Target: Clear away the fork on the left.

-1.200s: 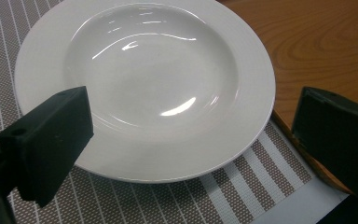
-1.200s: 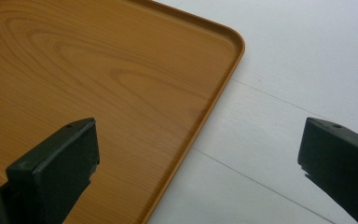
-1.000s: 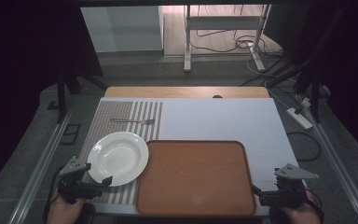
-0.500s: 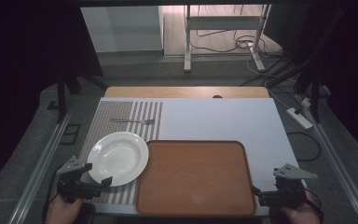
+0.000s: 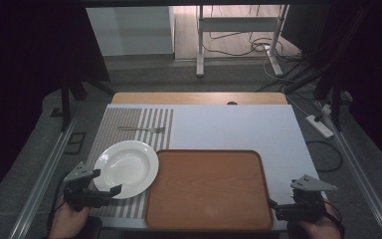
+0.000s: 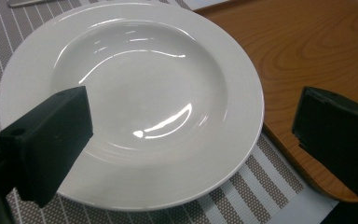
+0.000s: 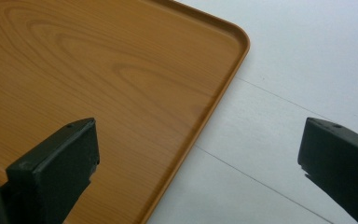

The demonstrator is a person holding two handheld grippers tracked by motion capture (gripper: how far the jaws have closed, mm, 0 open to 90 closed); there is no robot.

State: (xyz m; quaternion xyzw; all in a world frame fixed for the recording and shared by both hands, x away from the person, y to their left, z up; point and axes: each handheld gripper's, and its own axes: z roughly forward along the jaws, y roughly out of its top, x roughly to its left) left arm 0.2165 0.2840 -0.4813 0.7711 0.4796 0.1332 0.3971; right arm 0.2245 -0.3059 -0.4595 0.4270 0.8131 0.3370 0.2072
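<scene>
A white deep plate point(image 5: 126, 168) lies on a grey striped placemat point(image 5: 129, 124), its right rim touching a wooden tray point(image 5: 209, 189). My left gripper point(image 5: 107, 182) is at the plate's near-left rim. In the left gripper view it point(image 6: 193, 109) is open, its jaws standing wide apart over the plate point(image 6: 135, 93), with the tray point(image 6: 317, 51) at the right. My right gripper point(image 5: 281, 203) sits at the tray's near-right corner. In the right gripper view it point(image 7: 198, 128) is open, straddling the tray's edge point(image 7: 214, 98) and holding nothing.
A fork point(image 5: 142, 129) lies on the placemat beyond the plate. A white mat point(image 5: 238, 129) covers the table's far right part. Metal rails run along both sides of the table, and a power strip point(image 5: 321, 125) lies on the floor at the right.
Both grippers have barely shifted near the table's front edge. The plate, tray and fork have not moved.
</scene>
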